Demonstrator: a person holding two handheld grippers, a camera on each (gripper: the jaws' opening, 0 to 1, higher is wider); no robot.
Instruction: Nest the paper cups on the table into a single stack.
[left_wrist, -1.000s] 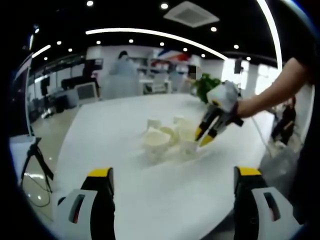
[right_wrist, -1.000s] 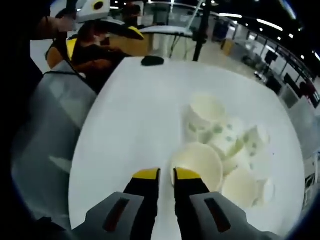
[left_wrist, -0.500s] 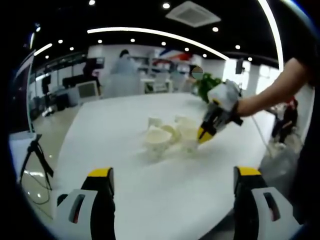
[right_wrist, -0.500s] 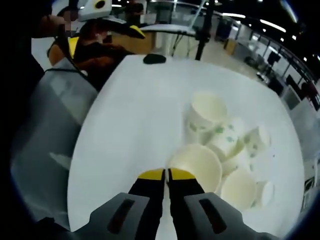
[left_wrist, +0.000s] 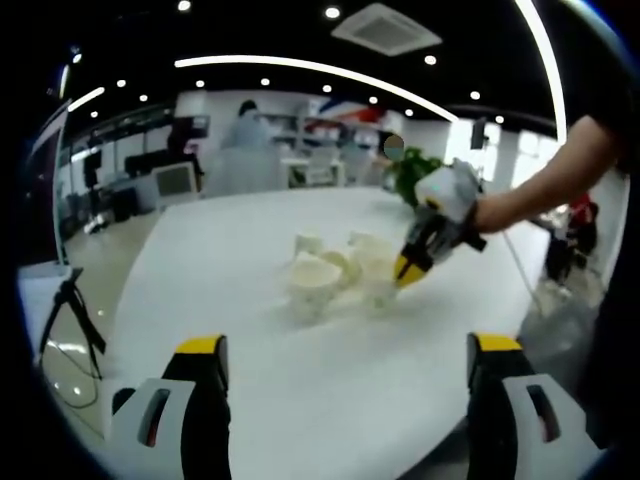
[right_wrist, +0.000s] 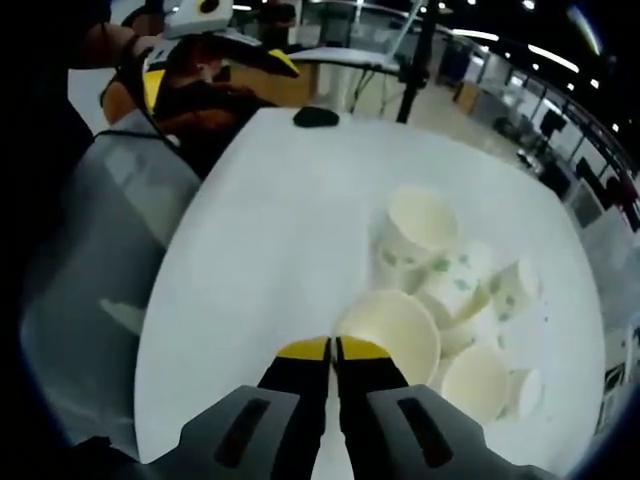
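Several white paper cups (left_wrist: 328, 272) with green specks cluster mid-table; some stand upright, some lie on their sides. My right gripper (left_wrist: 405, 272) reaches in from the right, held by a hand. In the right gripper view its jaws (right_wrist: 332, 347) are pressed together on the near rim of the closest upright cup (right_wrist: 395, 325). One cup (right_wrist: 420, 222) stands behind it, others (right_wrist: 500, 290) lie to the right. My left gripper (left_wrist: 347, 345) hangs back over the table's near edge, jaws wide apart and empty.
The round white table (right_wrist: 260, 240) has bare room around the cups. A small black object (right_wrist: 315, 116) lies at its far edge. A clear plastic bag (right_wrist: 95, 230) hangs beside the table. People and desks fill the room behind (left_wrist: 245, 140).
My right gripper's jaws have gone from a small gap to shut on the nearest cup's rim. The left gripper has stayed put.
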